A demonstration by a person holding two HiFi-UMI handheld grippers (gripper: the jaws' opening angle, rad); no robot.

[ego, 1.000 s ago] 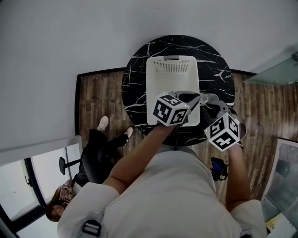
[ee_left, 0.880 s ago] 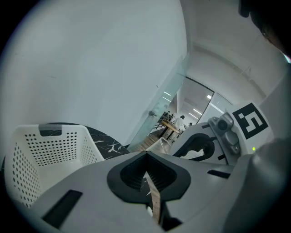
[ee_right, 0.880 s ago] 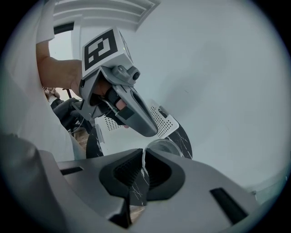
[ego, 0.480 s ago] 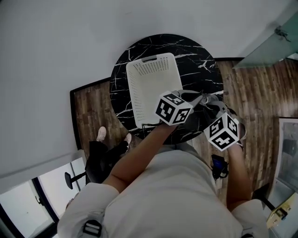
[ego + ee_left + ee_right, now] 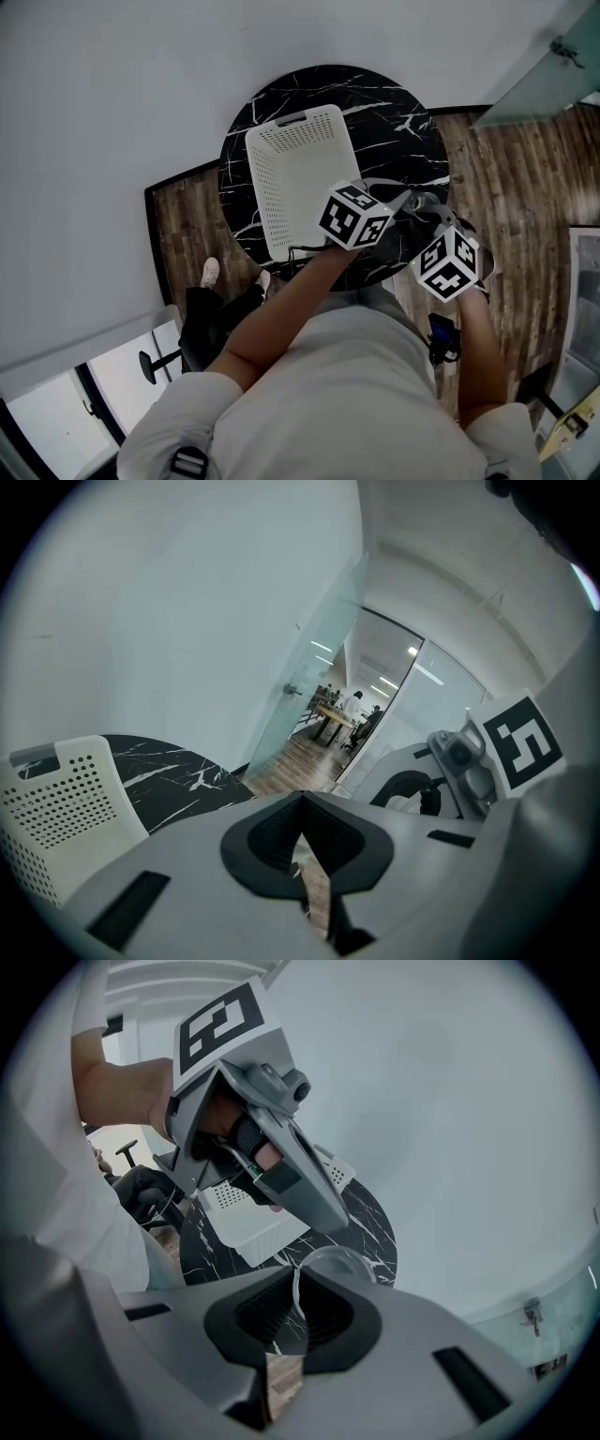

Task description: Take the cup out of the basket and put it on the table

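1. The basket [image 5: 295,178] lies turned, its far end swung to the left, on the left part of the round black marble surface [image 5: 398,103]. A second ago it sat square in the middle. Half a second ago it was already close to its present place.
2. The left tool [image 5: 302,850] hangs just past the basket's near right corner, whereas a second ago it was over the basket's near end. Its jaws are drawn almost together, with nothing between them. The left forearm [image 5: 281,309] reaches forward and to the right across the body.
3. The right tool [image 5: 295,1321] is just right of the left one, above the near right edge of the surface, much where it was. Its jaws pinch the thin wall of the clear cup [image 5: 336,1262]. The cup is out of the basket, over the surface to the basket's right. Whether it touches the surface cannot be told.
4. The right forearm [image 5: 473,356] runs nearly straight forward.
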